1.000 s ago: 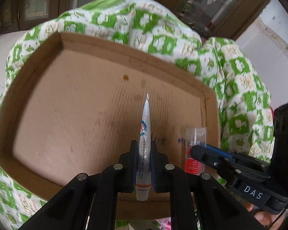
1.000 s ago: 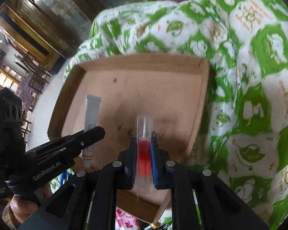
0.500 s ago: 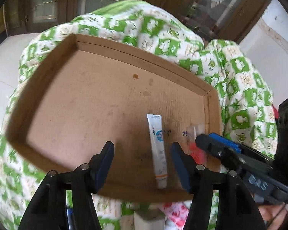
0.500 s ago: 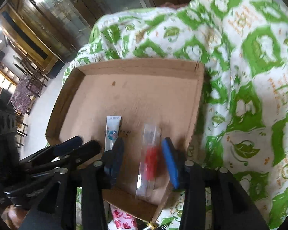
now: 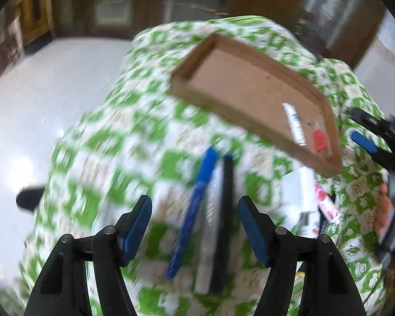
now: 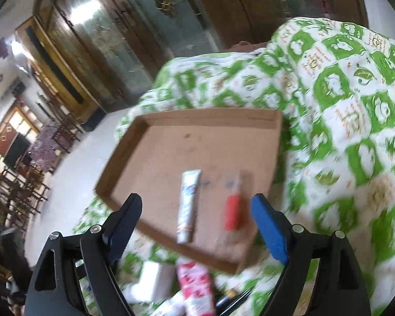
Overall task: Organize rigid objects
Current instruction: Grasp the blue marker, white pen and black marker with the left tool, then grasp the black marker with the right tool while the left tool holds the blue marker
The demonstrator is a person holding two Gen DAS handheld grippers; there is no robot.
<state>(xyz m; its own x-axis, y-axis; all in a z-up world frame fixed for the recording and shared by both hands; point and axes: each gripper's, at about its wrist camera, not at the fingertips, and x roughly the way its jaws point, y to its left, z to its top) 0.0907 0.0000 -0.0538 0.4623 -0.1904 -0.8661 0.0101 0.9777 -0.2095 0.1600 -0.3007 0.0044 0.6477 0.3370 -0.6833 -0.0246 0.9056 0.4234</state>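
green-print cloth (image 6: 355, 131), left gripper (image 5: 194, 226) spread over blue pen (image 5: 194, 205), right gripper (image 6: 194, 223) spread above tray (image 6: 171, 131)

Brown cardboard tray (image 6: 134, 163). White tube (image 6: 188, 205) with blue marks. Red thing (image 6: 231, 214) in clear wrap. Green and white leafy cloth (image 6: 355, 137). Blue pen (image 5: 194, 208).

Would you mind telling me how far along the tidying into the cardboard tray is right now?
Done: a white tube and a clear packet with a red part lie side by side in the tray. In hand: nothing; the left gripper and right gripper have just been opening, with nothing between the jaws. Left: a blue pen, a black item and a red-patterned tube lie on the cloth.
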